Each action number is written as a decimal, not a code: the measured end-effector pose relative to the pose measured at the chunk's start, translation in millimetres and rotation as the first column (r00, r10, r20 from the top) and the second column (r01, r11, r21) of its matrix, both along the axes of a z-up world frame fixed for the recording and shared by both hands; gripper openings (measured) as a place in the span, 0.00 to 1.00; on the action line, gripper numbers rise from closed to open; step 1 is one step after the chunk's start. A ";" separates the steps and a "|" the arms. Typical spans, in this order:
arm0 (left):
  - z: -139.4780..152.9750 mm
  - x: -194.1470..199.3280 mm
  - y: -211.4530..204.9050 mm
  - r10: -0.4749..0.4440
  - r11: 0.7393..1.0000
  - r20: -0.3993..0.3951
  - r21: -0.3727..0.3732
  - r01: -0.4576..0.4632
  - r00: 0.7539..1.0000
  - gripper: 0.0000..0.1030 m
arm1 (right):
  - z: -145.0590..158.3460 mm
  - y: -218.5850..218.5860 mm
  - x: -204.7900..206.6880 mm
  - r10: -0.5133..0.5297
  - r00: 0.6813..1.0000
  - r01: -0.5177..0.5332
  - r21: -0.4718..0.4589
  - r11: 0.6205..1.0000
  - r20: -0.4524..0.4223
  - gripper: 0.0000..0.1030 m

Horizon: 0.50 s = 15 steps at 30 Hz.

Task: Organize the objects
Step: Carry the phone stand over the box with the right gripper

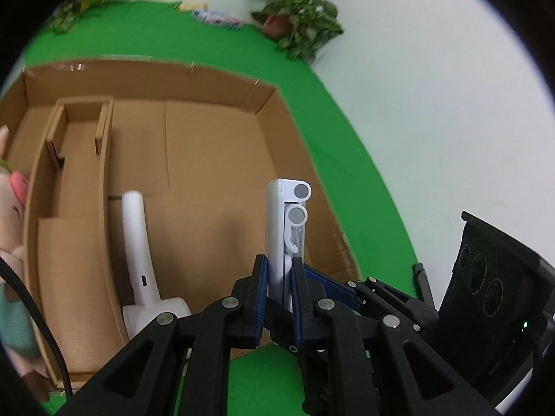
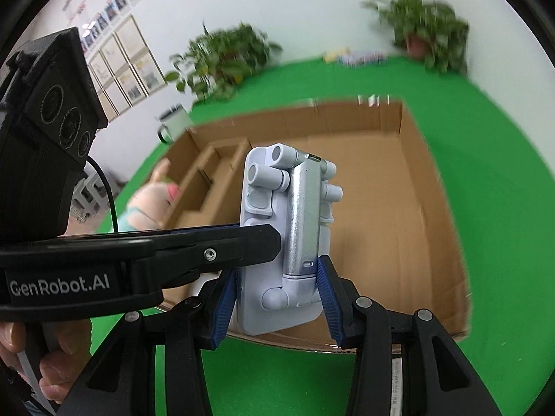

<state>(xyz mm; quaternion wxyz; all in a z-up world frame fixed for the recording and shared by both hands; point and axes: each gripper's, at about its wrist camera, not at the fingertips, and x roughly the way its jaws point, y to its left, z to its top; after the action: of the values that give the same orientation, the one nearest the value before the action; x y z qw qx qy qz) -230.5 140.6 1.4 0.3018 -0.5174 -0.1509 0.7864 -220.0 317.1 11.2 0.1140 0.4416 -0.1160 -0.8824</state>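
Gripping white folding stand (image 2: 277,242) between both hand-held grippers, left (image 1: 279,277), right (image 2: 277,298), above cardboard box (image 2: 381,208)

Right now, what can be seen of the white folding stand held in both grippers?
The white plastic folding stand is a flat plate with round hinge knuckles and a silver metal arm folded against it. It stands upright, above the near edge of the brown cardboard box. The left gripper pinches its thin edge; the right gripper clamps its width.
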 end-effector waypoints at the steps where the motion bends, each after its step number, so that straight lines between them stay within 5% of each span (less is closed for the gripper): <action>1: -9.0 -3.7 1.3 -0.002 1.000 0.018 -0.008 0.003 1.000 0.11 | -10.8 1.8 -2.8 0.003 1.000 -0.002 -0.017 1.000 0.031 0.41; 9: -57.2 -23.1 0.8 0.005 1.000 0.121 -0.010 -0.003 0.993 0.11 | -63.6 2.8 -17.1 0.005 0.985 0.001 -0.031 1.000 0.172 0.42; 15: -65.2 -28.5 -7.6 0.011 1.000 0.147 -0.006 -0.010 0.989 0.11 | -71.1 -1.7 -26.7 0.035 0.981 -0.025 -0.053 0.998 0.190 0.45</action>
<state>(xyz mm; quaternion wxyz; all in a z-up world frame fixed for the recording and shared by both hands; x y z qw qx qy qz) -259.0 133.1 -63.9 0.2844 -0.5740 -0.1734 0.7480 -246.7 315.4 -60.0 0.1268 0.5227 -0.1419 -0.8310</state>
